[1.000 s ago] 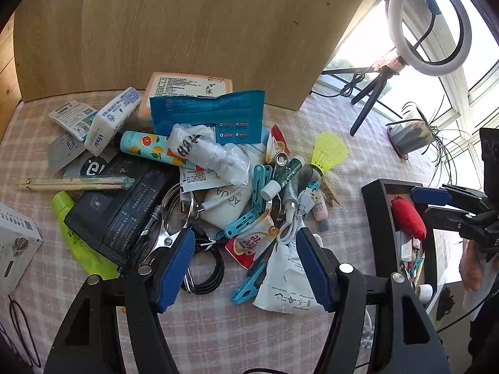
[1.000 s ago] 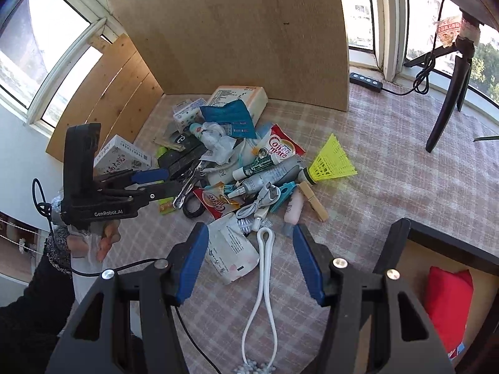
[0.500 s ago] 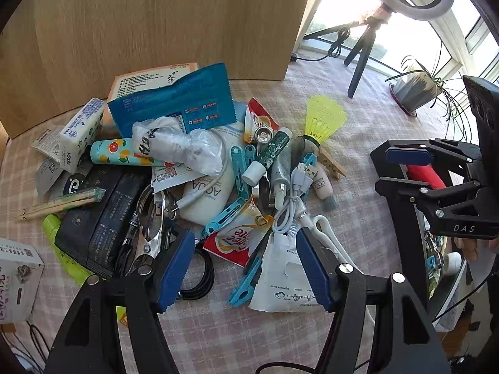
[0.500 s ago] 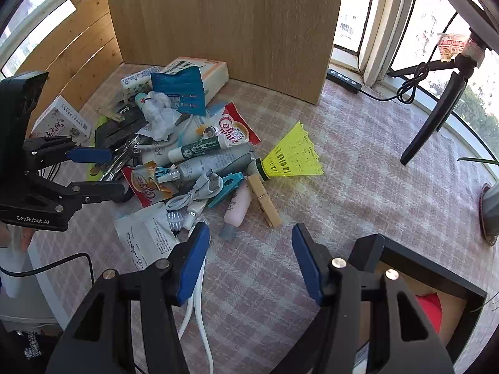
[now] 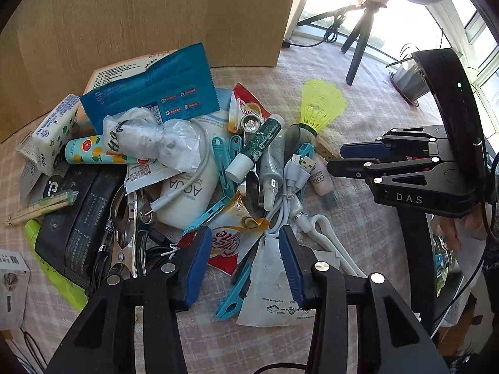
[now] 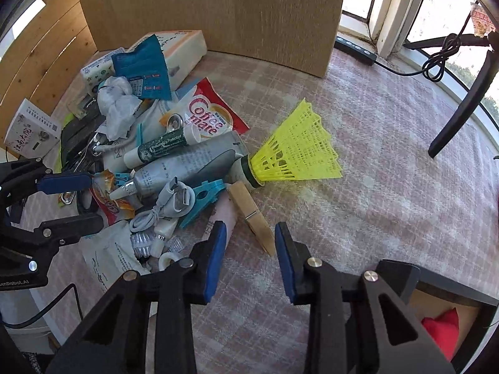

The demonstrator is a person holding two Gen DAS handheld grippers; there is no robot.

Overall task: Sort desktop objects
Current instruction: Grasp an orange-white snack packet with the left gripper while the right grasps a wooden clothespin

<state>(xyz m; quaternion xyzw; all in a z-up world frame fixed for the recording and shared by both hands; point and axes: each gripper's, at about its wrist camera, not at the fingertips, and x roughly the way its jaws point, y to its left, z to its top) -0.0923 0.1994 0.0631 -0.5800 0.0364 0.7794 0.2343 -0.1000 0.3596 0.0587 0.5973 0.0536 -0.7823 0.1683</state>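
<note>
Right gripper (image 6: pixel 248 257): jaws spread, empty, over the near end of a tan wooden clothespin (image 6: pixel 252 216) at the pile's right edge. Left gripper (image 5: pixel 243 266): jaws spread, empty, above a red-and-white Coffee-mate sachet (image 5: pixel 230 243).

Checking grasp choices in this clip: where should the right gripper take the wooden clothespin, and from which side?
Across the two long flat sides at mid-length of the wooden clothespin, coming from above. It lies flat on the tablecloth, and the open right gripper already straddles its near end.
</note>
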